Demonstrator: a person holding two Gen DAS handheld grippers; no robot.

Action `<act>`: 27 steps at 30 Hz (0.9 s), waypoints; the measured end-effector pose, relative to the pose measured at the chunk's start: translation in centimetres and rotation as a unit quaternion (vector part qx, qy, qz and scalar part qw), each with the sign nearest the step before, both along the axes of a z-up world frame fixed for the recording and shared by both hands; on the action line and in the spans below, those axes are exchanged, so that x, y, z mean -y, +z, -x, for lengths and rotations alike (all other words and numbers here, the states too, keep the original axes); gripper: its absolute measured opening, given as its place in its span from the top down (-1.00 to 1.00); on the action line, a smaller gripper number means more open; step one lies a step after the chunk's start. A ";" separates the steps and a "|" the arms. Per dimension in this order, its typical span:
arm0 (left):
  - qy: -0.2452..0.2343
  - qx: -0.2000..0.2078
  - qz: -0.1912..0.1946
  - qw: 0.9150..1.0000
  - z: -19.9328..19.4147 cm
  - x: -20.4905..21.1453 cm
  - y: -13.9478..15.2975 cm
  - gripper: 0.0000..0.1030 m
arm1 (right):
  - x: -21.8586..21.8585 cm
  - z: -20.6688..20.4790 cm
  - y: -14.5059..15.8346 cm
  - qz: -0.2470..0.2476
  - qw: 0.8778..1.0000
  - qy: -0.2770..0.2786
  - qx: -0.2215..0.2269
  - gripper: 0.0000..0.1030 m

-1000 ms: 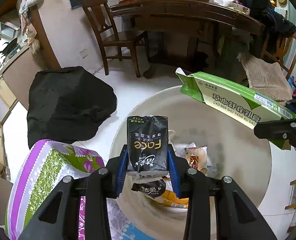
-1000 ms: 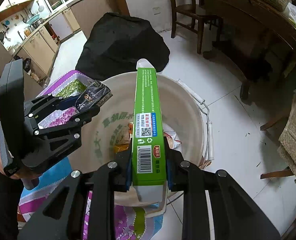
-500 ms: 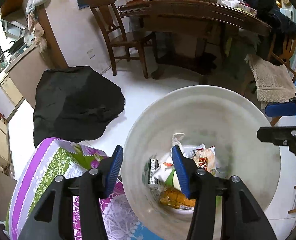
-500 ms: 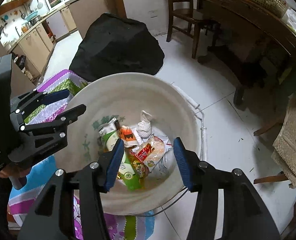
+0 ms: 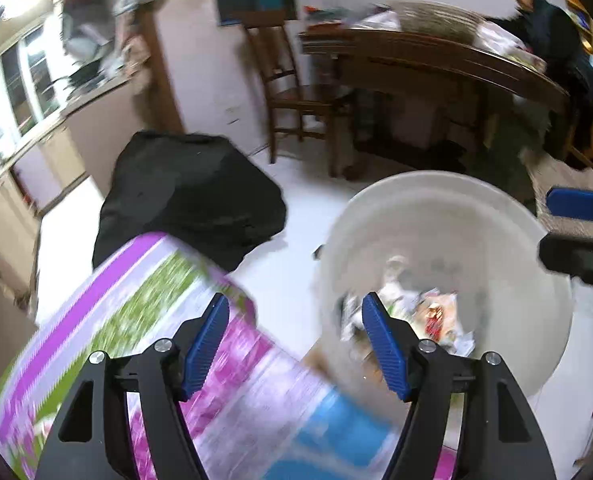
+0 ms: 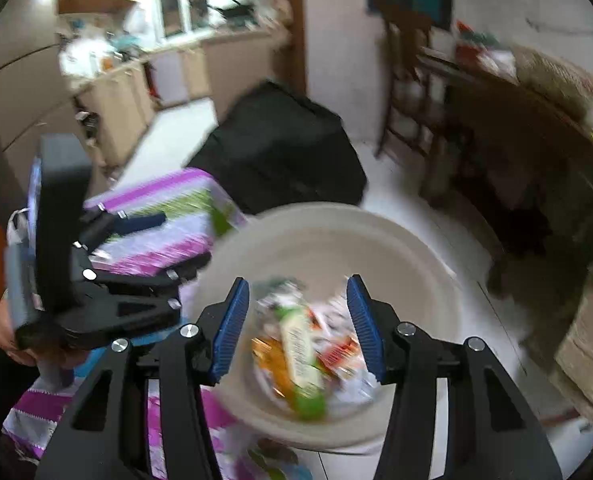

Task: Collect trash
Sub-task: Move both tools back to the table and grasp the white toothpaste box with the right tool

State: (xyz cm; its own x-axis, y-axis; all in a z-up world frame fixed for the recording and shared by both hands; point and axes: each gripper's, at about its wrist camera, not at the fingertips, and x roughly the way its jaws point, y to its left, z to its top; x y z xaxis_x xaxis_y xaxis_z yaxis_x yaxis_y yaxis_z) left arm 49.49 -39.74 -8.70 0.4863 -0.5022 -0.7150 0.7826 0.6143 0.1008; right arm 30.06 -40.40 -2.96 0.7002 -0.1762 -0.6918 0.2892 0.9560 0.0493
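Both the left gripper and right gripper are seen spread wide and empty, with blurred trash lying in the white basin at lower centre of frame.

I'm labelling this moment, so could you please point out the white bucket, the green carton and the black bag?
white bucket (image 6: 408, 248): right wrist view, bare inner wall.
green carton (image 6: 300, 360): right wrist view, its middle.
black bag (image 5: 188, 188): left wrist view, its centre.
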 end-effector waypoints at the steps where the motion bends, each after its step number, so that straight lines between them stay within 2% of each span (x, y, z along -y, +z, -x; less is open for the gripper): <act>1: 0.017 -0.005 0.007 1.000 -0.3 -1.9 -0.4 -0.35 | -1.0 -0.1 -0.1 0.002 1.000 0.012 0.010 0.07; 4: 0.075 -0.025 0.019 0.997 -1.6 -7.7 -1.8 -0.35 | -4.4 -0.9 -1.1 0.011 0.998 0.051 0.034 0.08; 6: 0.123 -0.040 0.023 0.991 -2.6 -12.1 -2.9 -0.35 | -6.7 -2.0 -2.3 0.011 0.996 0.082 0.043 0.08; 10: 0.209 -0.067 0.051 0.974 -3.3 -20.7 -3.8 -0.35 | -10.7 -4.5 -4.7 -0.001 0.989 0.141 0.034 0.07; 12: 0.238 -0.079 0.074 0.965 -3.3 -24.4 -3.7 -0.35 | -13.1 -6.1 -5.8 -0.009 0.982 0.184 0.030 0.07; 15: 0.292 -0.087 0.084 0.949 -3.3 -30.2 -4.1 -0.38 | -16.4 -8.6 -7.1 -0.006 0.973 0.228 0.020 -0.01; 17: 0.315 -0.107 0.094 0.939 -3.5 -33.2 -4.5 -0.38 | -18.5 -10.1 -7.4 -0.011 0.966 0.259 0.020 -0.16; 19: 0.336 -0.120 0.098 0.929 -3.4 -36.0 -5.0 -0.38 | -20.5 -11.7 -7.7 -0.008 0.954 0.298 0.016 -0.46; 21: 0.354 -0.123 0.099 0.922 -2.9 -38.3 -5.3 -0.39 | -22.6 -13.9 -8.1 0.006 0.941 0.337 0.007 -0.49; 24: 0.368 -0.135 0.103 0.914 -2.8 -40.9 -5.7 -0.39 | -24.7 -16.9 -8.4 0.007 0.929 0.369 -0.002 -0.49; 27: 0.374 -0.140 0.110 0.910 -2.7 -42.1 -5.6 -0.40 | -24.4 -20.5 -8.8 -0.072 0.920 0.385 -0.027 -0.49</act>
State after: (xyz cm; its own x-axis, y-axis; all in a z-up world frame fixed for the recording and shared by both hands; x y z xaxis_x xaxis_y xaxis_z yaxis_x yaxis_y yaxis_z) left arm 52.18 2.32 -14.28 0.5651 -0.2511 -0.7859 0.1121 0.9671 -0.2284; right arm 50.56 -16.00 -11.73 0.5422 0.4540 -0.7070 -0.4654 0.8628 0.1971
